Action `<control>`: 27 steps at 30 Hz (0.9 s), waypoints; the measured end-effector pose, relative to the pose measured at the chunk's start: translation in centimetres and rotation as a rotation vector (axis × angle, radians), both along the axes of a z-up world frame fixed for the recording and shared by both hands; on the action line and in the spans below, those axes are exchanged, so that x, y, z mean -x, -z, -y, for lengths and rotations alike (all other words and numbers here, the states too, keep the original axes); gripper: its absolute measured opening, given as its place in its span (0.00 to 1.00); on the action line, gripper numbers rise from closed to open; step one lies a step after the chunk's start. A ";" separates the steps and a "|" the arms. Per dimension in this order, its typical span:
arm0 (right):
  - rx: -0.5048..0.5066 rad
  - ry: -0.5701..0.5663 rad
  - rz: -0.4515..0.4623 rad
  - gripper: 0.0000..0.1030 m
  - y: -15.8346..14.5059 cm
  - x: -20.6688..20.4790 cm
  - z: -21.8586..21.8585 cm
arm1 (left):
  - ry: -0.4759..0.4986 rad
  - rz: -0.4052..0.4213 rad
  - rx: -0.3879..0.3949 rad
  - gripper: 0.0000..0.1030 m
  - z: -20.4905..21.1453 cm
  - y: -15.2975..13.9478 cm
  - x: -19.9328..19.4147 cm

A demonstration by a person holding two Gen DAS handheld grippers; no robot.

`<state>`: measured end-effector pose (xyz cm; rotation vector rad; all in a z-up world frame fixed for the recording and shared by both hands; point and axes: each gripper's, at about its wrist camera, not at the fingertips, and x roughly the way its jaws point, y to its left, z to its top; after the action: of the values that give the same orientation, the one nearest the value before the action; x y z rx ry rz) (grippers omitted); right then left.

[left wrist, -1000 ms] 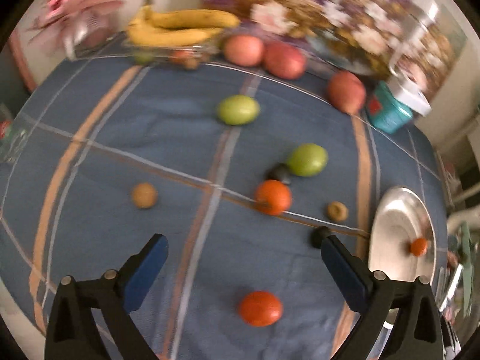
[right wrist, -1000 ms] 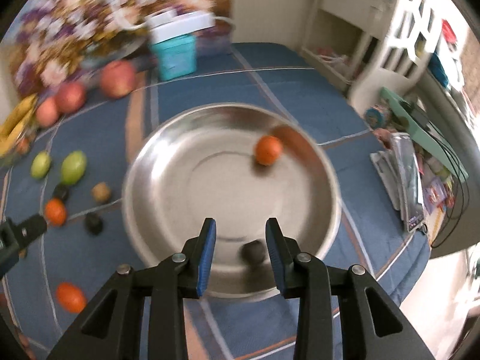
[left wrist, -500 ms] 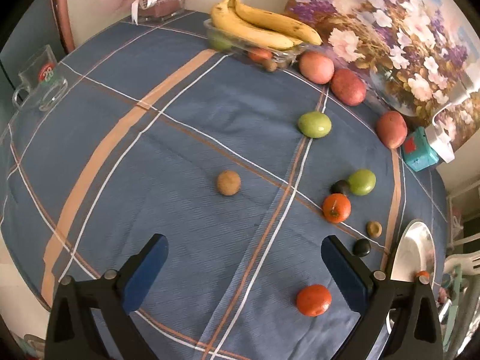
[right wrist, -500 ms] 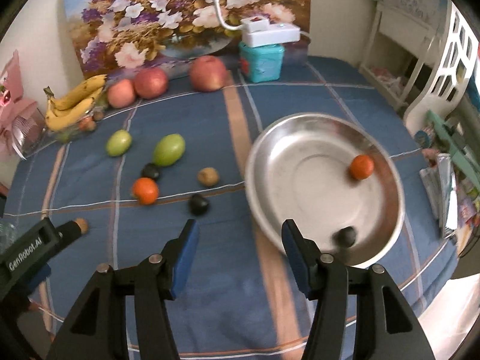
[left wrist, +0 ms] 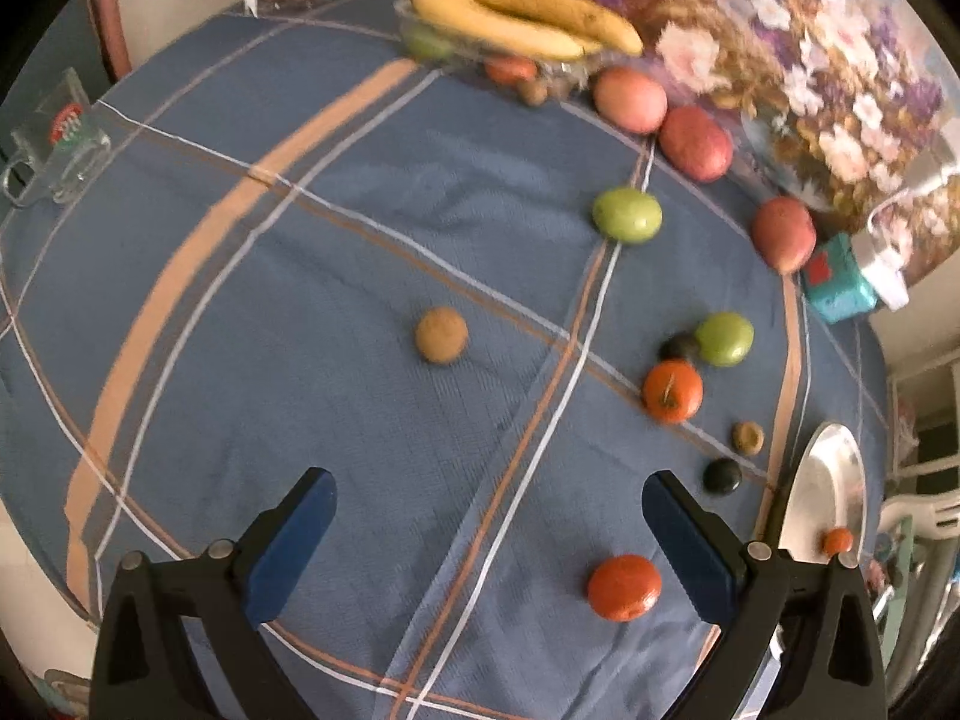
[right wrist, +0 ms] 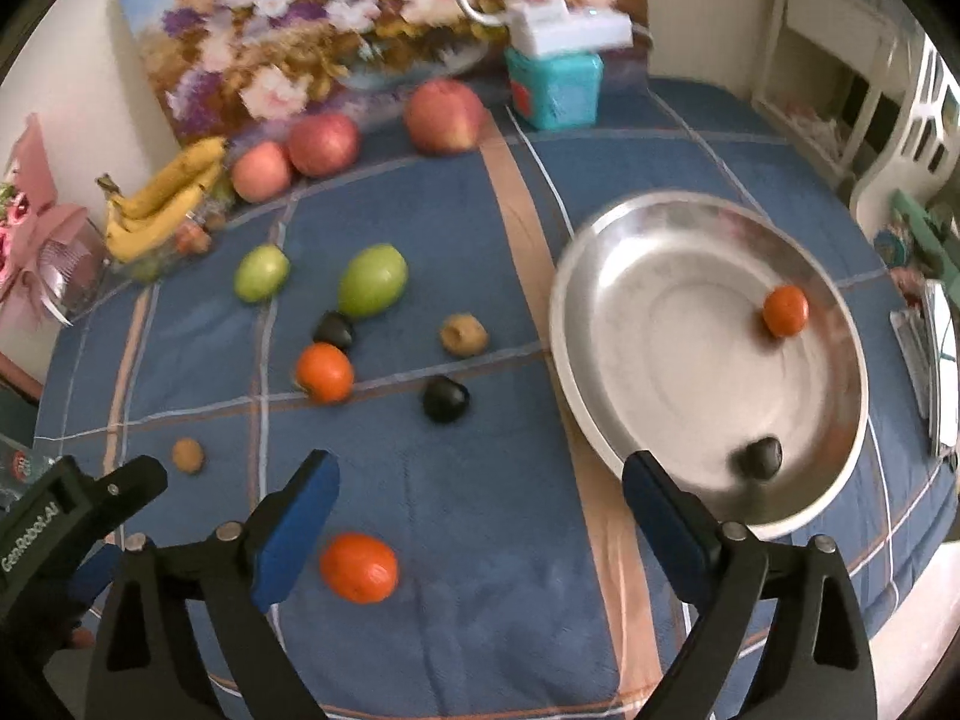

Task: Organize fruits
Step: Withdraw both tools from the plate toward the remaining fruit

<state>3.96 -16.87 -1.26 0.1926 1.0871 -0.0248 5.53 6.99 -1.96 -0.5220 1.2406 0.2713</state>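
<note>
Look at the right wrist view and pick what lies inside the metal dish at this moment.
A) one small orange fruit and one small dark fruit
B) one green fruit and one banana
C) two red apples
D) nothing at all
A: the metal dish holds a small orange fruit near its far right side and a small dark fruit near its front rim.
</note>
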 end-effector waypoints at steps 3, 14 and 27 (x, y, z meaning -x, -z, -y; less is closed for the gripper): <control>0.015 0.003 -0.024 0.93 0.4 0.1 0.5 | 0.017 -0.026 -0.013 1.00 0.7 0.8 -0.1; -0.003 0.061 -0.078 0.93 1.4 0.6 3.4 | 0.153 -0.045 -0.039 1.00 4.4 1.5 -0.4; -0.045 0.158 -0.082 0.93 1.5 0.7 6.7 | 0.361 -0.076 -0.039 1.00 9.5 2.6 -0.2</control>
<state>3.27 -23.52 -2.73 0.3195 1.1527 -0.1511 5.75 -2.50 -4.59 -0.2482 1.3745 0.0097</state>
